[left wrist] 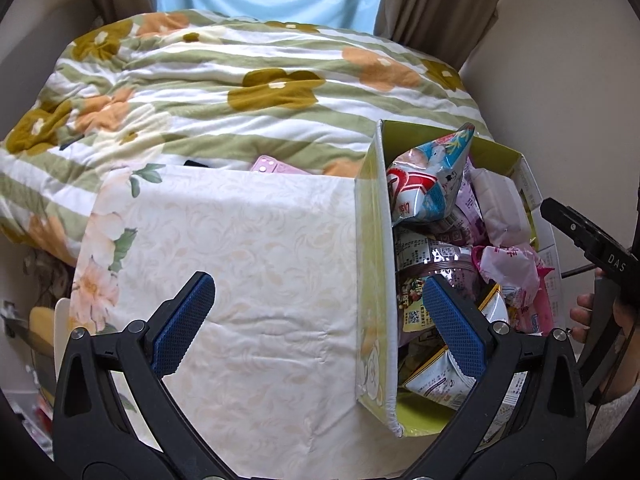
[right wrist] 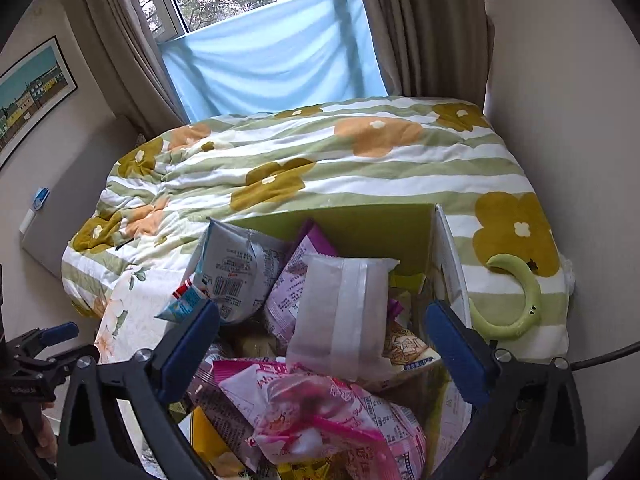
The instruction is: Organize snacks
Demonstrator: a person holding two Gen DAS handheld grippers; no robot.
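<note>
Snacks fill a green box on the bed. Right gripper hangs over the heap, jaws wide apart, a white packet between them untouched. Left gripper, jaws also apart and empty, straddles the box's near wall above a cream cloth.

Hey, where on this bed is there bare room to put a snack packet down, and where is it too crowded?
Free: the cream floral cloth left of the green box, bounded behind by the striped quilt; a pink phone lies at its far edge. The quilt is also bare, except the green crescent ring right of the box. Crowded: the box, heaped with packets.
</note>
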